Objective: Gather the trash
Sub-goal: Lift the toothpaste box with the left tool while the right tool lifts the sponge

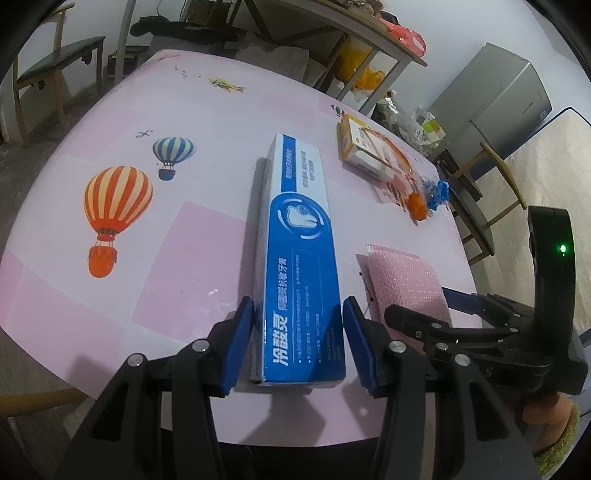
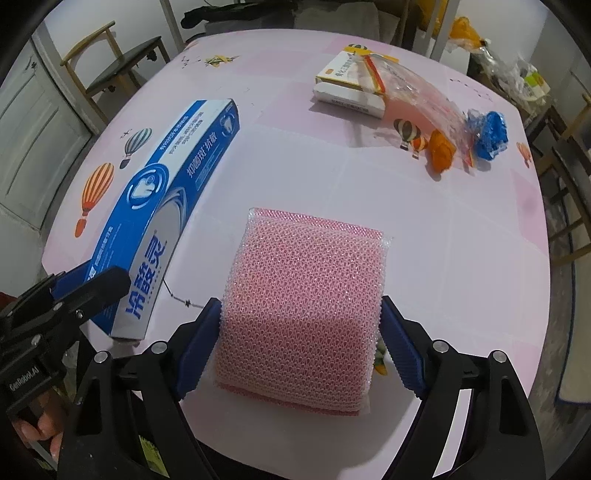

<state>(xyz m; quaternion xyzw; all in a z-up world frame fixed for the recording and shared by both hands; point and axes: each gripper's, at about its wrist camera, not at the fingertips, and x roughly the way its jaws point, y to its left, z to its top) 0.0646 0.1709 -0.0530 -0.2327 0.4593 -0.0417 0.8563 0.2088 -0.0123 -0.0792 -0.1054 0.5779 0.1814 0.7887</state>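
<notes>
A long blue toothpaste box lies on the pink table. My left gripper is open, its blue fingers on either side of the box's near end with small gaps. A pink mesh sponge lies near the table's front edge. My right gripper has its fingers against both sides of the sponge. The box also shows in the right wrist view, and the sponge in the left wrist view.
At the far right lie a white and yellow carton, a clear plastic bag, an orange wad and a blue wad. Chairs and a metal-legged table stand around.
</notes>
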